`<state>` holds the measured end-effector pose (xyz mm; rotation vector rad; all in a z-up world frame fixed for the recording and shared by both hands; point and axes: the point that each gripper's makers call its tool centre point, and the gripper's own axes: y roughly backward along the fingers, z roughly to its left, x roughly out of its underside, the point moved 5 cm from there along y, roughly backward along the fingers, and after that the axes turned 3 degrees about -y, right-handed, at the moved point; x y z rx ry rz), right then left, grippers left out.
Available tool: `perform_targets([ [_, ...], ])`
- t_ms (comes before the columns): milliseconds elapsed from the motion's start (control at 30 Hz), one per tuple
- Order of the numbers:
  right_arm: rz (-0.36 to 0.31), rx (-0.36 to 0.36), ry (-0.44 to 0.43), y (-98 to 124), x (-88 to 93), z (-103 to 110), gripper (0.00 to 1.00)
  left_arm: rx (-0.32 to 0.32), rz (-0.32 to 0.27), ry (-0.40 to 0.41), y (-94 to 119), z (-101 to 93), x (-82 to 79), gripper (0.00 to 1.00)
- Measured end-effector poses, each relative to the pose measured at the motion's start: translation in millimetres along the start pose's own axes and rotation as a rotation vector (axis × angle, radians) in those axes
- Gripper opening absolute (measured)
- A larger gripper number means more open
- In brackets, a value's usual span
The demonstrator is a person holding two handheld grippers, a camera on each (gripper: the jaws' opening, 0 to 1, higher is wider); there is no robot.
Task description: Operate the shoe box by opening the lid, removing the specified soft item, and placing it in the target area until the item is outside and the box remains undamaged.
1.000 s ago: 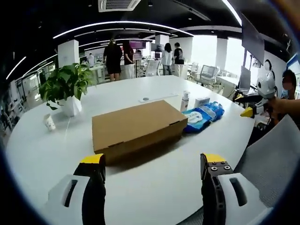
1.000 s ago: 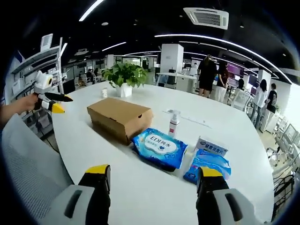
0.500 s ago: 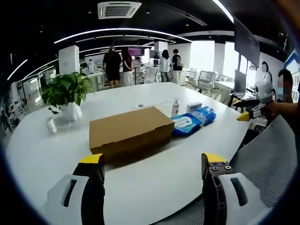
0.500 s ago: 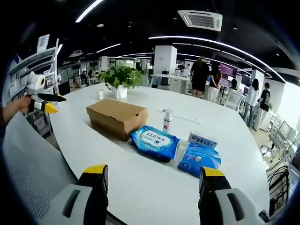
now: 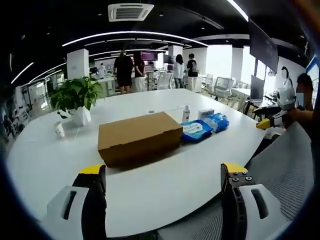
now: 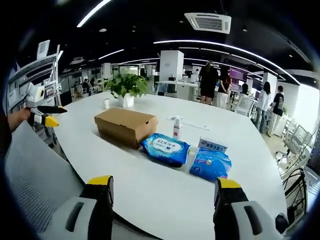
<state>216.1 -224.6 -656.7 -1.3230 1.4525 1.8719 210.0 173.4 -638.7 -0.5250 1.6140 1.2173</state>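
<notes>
1. Two hand-held grippers, both mine: my left gripper (image 5: 163, 175) has its yellow-tipped jaws spread wide with nothing between them; my right gripper (image 6: 163, 189) is likewise spread and carries nothing. Each hangs off the near edge of the round white table (image 5: 165, 185), well apart from everything on it.
2. One plain brown cardboard shoe box (image 5: 139, 137), lid closed, mid-table, just beside a blue soft pack of wipes (image 6: 165, 148).
3. Box orientation: long axis runs from the potted green plant (image 5: 75, 97) side toward the wipes; in the left gripper view a long side wall faces me, an end wall faces the wipes.
4. Step in hand, as I judge it: approach to open the lid. Best done by bringing one gripper to steady the base and the other under the lid's front lip, lifting gently so the card does not crease.
5. One white spray bottle (image 6: 176, 128) stands behind the wipes.
</notes>
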Motion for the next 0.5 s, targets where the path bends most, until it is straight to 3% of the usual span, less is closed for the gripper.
perform_targets([
  [100,0.011,0.006,0.045,2.8,5.1,1.7,0.84,-0.001,-0.002,-0.021,1.6,-1.9,1.1,1.00],
  [233,0.010,-0.003,0.042,4.9,7.8,3.6,0.85,-0.013,-0.012,-0.050,6.7,0.2,0.3,1.00],
  [500,-0.006,0.007,0.024,5.2,6.7,2.3,0.91,-0.009,0.026,-0.053,7.2,4.2,8.6,1.00],
])
